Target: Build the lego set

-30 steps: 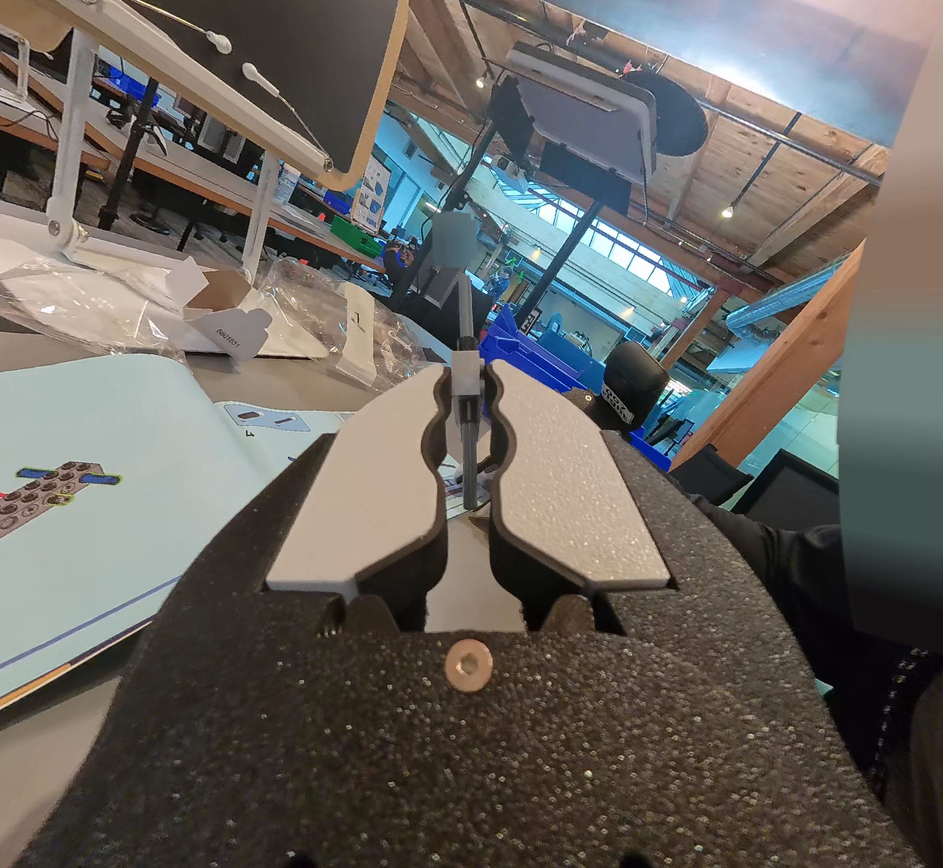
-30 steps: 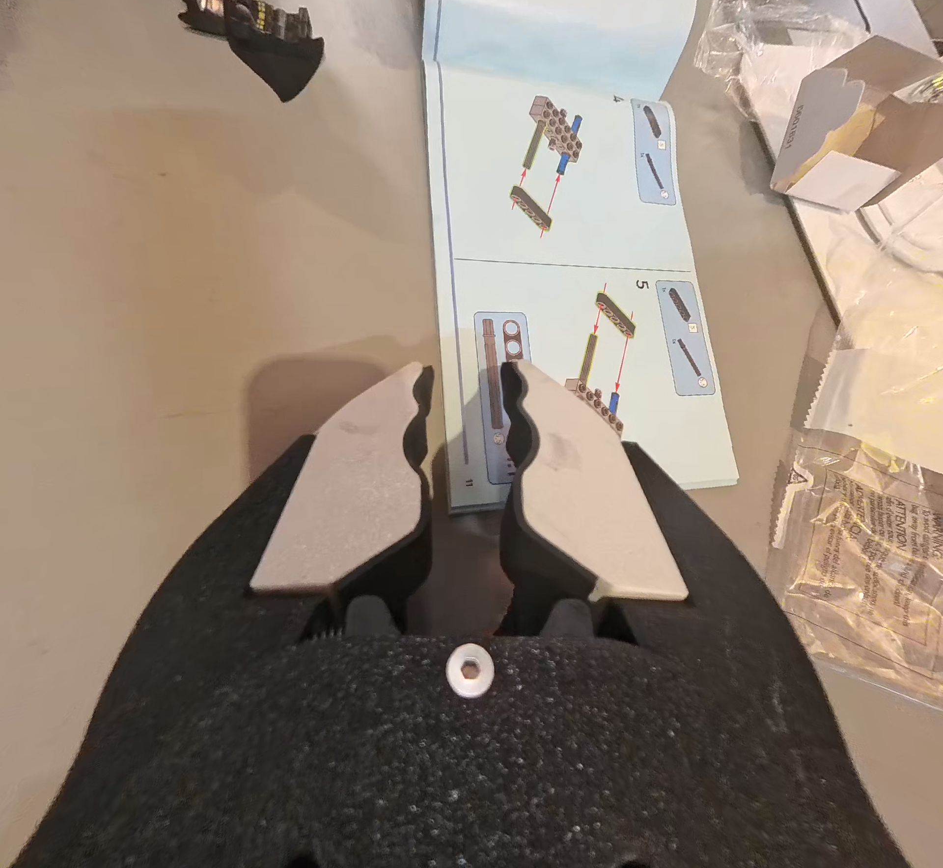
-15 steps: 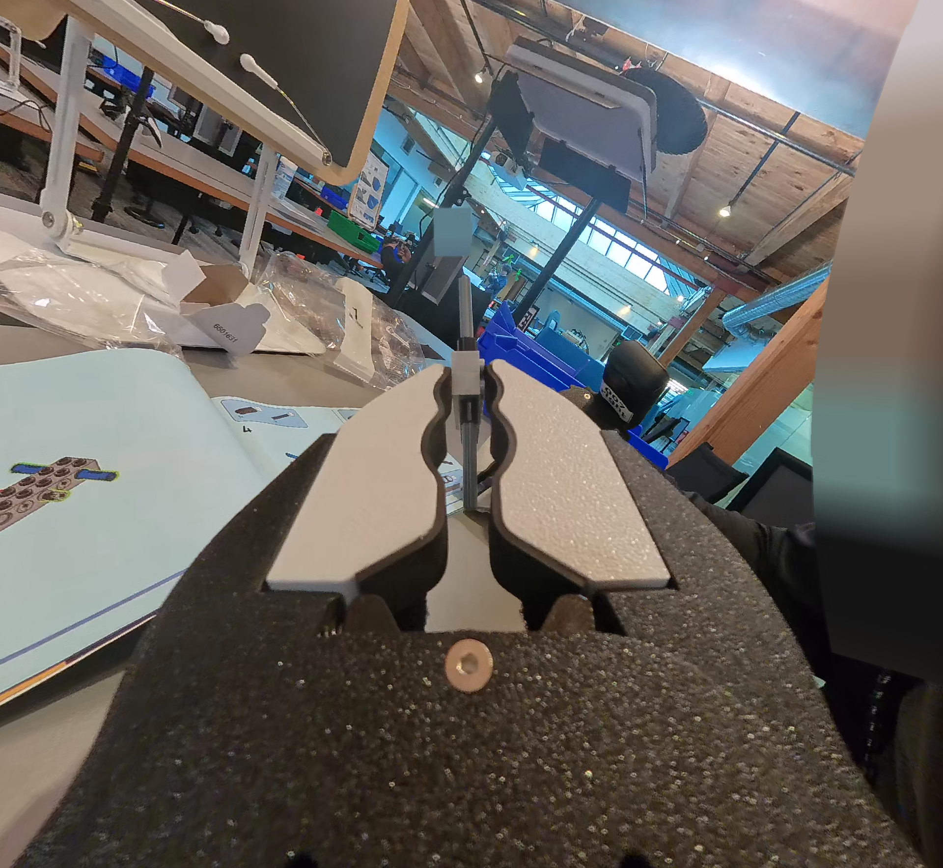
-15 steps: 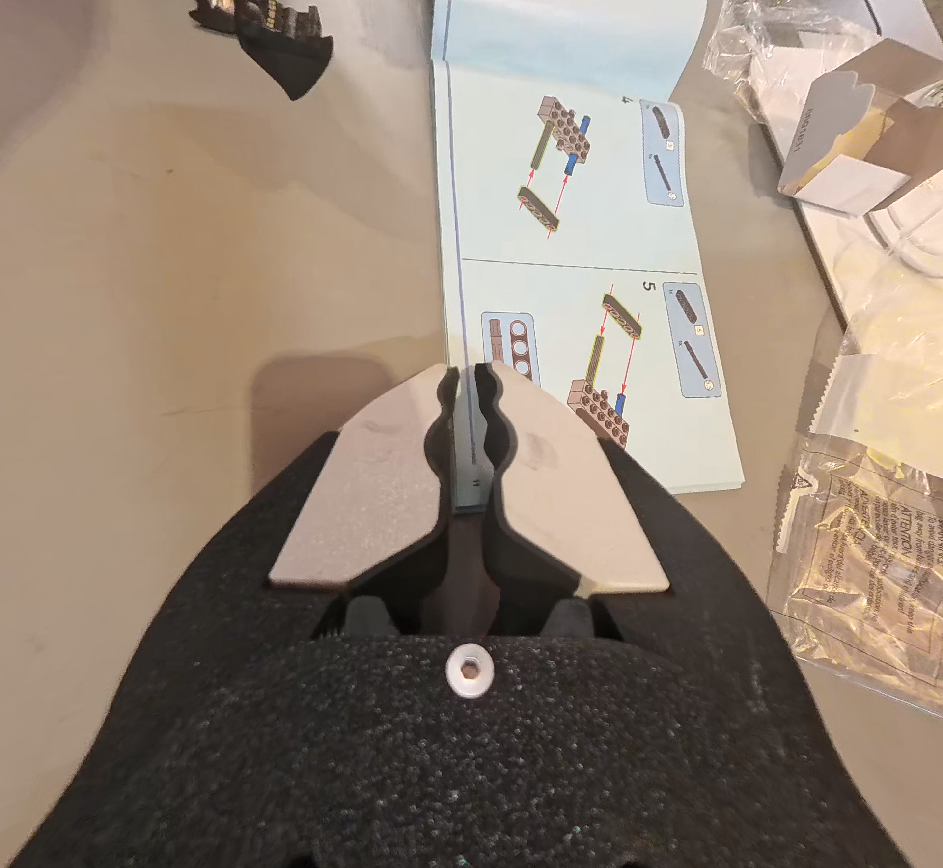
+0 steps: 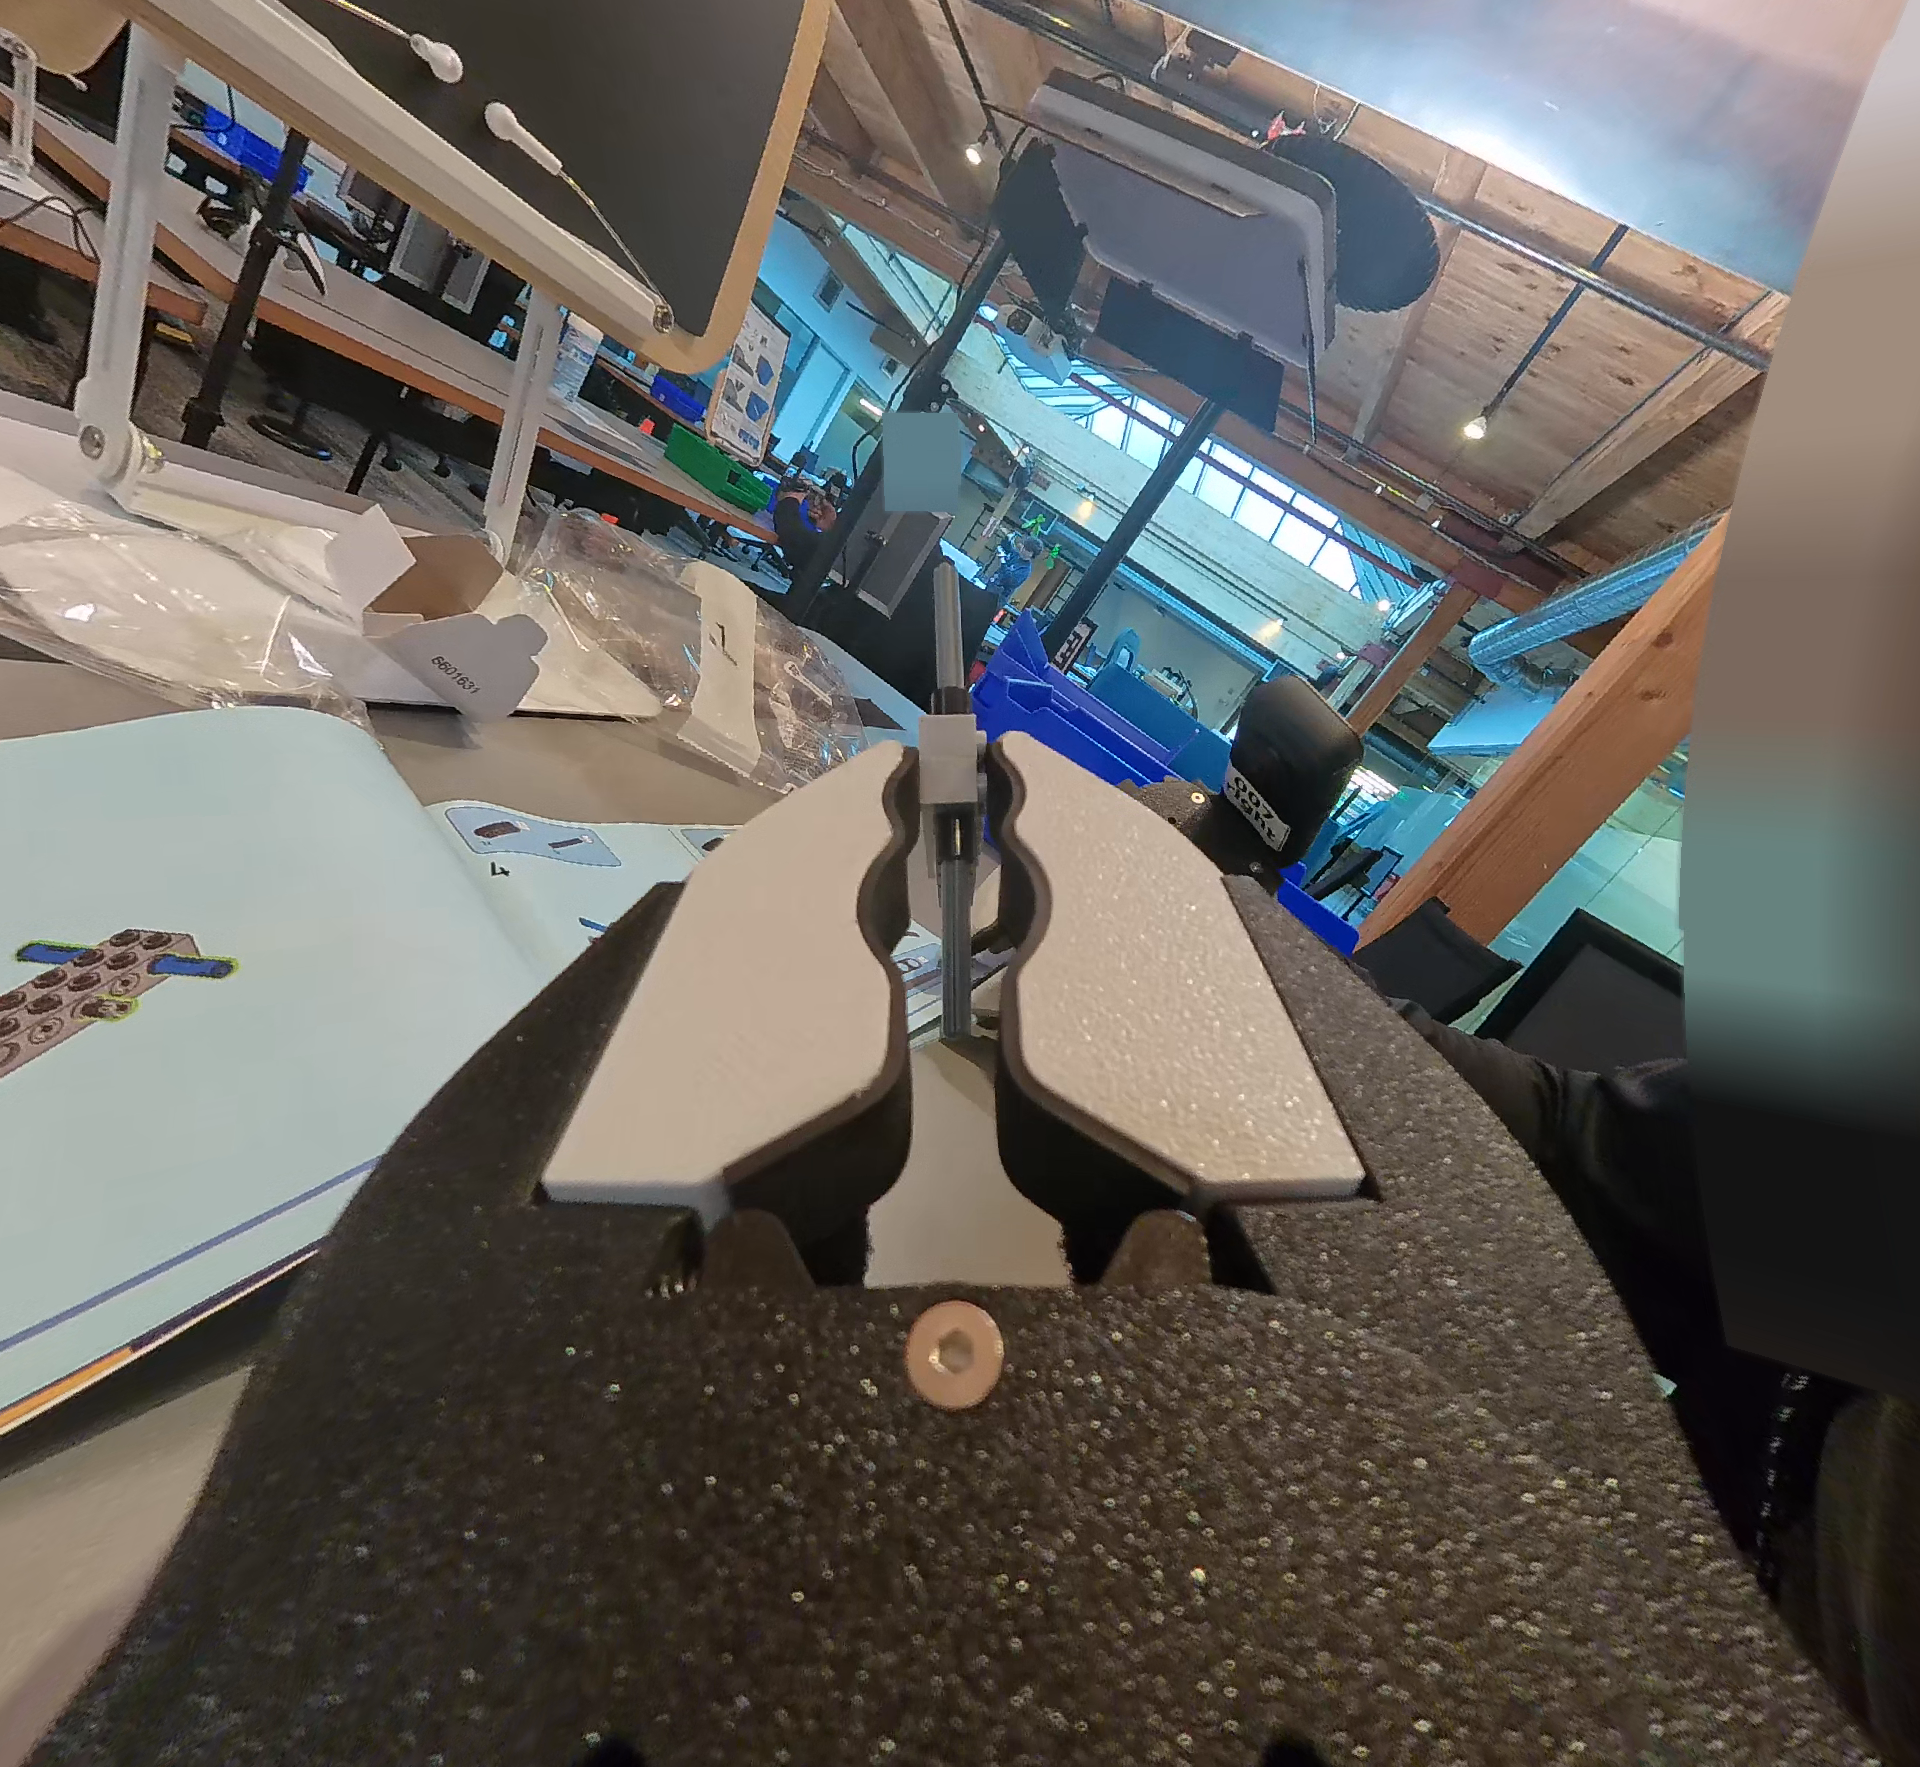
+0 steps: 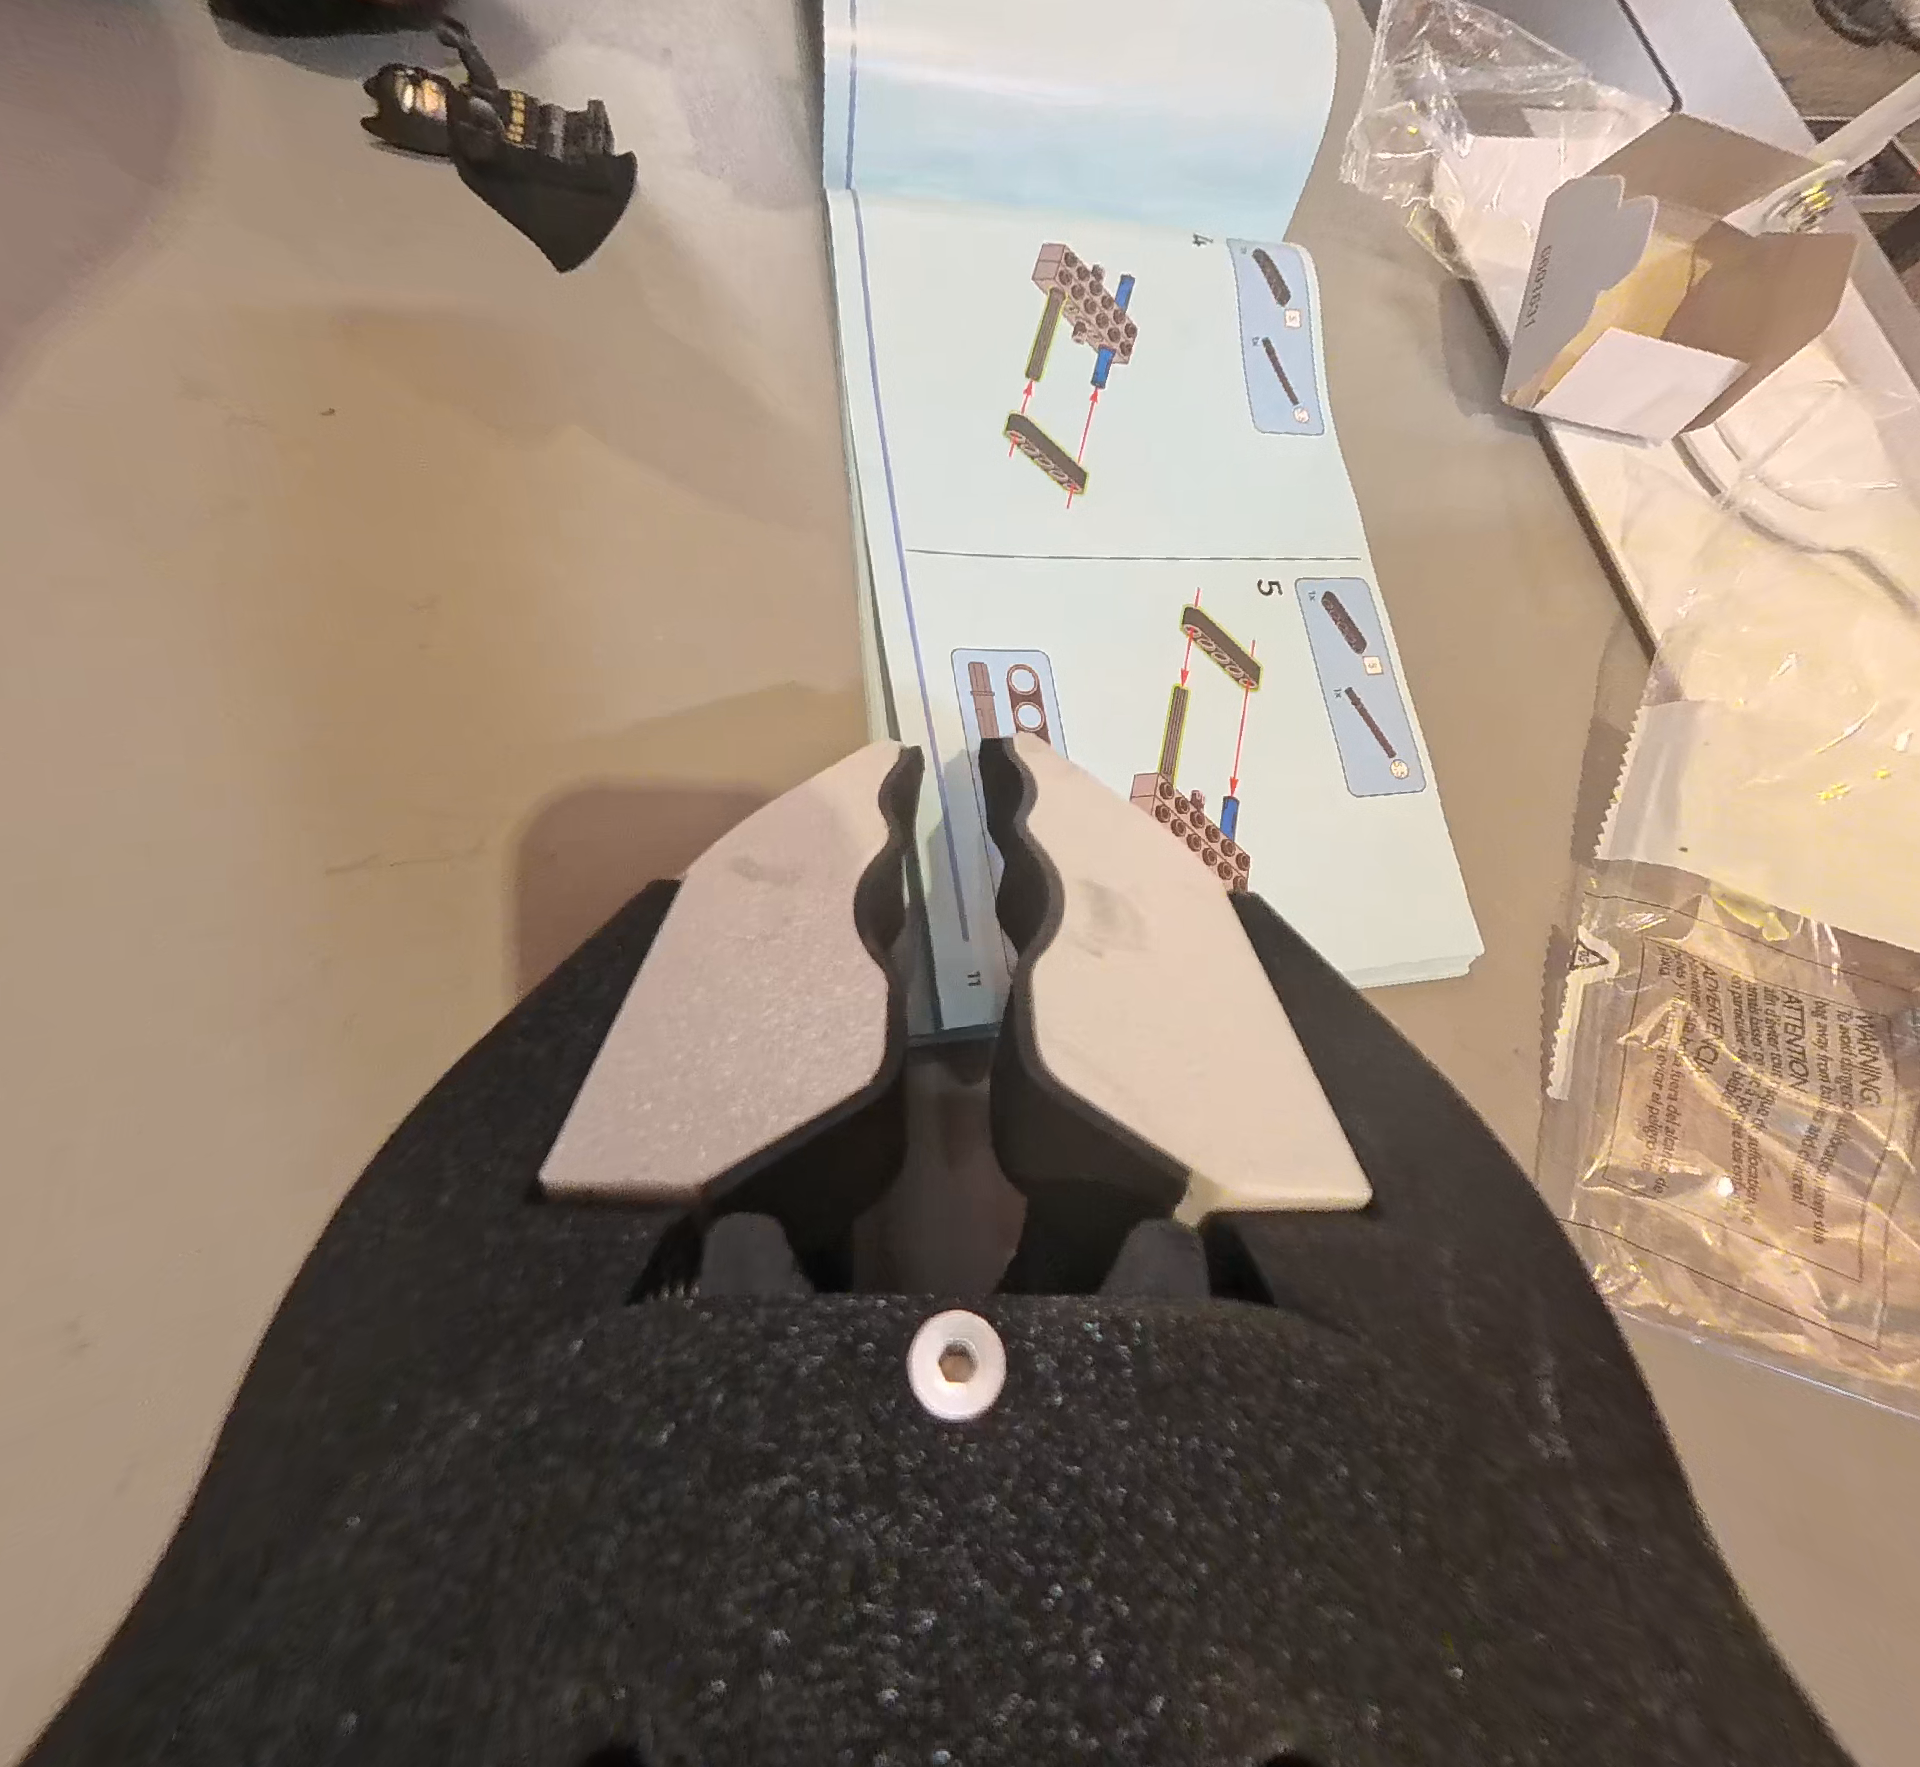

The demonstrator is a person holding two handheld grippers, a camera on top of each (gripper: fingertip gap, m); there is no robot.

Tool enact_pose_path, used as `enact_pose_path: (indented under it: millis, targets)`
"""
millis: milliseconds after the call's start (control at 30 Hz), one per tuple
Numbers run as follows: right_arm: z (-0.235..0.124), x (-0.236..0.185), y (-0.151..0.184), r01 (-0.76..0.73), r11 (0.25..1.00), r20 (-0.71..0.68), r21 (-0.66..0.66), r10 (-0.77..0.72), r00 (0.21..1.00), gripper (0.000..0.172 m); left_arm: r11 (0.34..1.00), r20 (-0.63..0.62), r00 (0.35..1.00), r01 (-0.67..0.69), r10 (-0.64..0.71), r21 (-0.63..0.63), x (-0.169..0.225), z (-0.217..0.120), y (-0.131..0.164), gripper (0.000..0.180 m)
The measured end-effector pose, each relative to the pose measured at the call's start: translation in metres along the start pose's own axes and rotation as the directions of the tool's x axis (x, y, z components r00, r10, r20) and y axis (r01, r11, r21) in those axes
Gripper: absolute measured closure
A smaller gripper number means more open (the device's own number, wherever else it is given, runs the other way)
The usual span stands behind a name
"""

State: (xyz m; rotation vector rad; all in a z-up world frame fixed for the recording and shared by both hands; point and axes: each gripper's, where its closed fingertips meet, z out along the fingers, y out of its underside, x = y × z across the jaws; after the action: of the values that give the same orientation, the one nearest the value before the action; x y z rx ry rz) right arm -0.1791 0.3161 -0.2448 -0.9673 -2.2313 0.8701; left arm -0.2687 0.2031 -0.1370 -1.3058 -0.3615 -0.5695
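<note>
My left gripper (image 5: 951,767), centre frame, is clamped on a small grey block (image 5: 951,761) threaded on a thin grey axle (image 5: 948,637) that stands upright above and below my fingertips. My right gripper (image 6: 951,761) hangs above the lower left corner of the open pale-blue instruction booklet (image 6: 1143,429), its jaws slightly apart with nothing between them. A black toy figure (image 6: 509,143) lies on the table (image 6: 364,574) at upper left, clear plastic bags (image 6: 1745,1073) at right.

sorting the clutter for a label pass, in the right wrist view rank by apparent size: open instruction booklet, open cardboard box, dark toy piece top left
1. Instruction booklet, clearly largest.
2. Cardboard box.
3. Dark toy piece. It looks close to the box in size, so their order is unsure.
</note>
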Motion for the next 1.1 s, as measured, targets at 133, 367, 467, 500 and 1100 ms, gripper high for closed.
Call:
enact_pose_path:
  millis: [133,367,467,500,1100]
  targets:
    - [-0.001,0.002,-0.001,-0.007,1.0,-0.009,0.013,0.007,1.0,0.159,1.0,0.0,1.0,-0.001,0.001,-0.001,0.0,0.0,0.0,0.169]
    - [-0.015,0.022,-0.009,-0.171,0.979,0.006,0.11,0.172,0.985,0.149,1.0,0.0,1.0,0.0,0.0,-0.007,0.0,0.001,0.001,0.169]
    - [-0.013,0.04,-0.008,-0.224,0.974,-0.014,0.022,0.225,0.974,0.139,1.0,-0.001,1.0,-0.001,0.001,-0.016,0.0,0.002,0.002,0.169]
    - [-0.011,0.047,-0.008,-0.223,0.974,-0.03,-0.025,0.223,0.974,0.135,1.0,-0.002,1.0,-0.003,0.002,-0.02,0.001,0.002,0.003,0.169]
    - [0.036,0.091,0.01,-0.247,0.903,0.149,-0.352,0.314,0.938,0.108,0.999,-0.024,0.999,0.03,-0.031,-0.019,0.001,0.001,0.002,0.169]
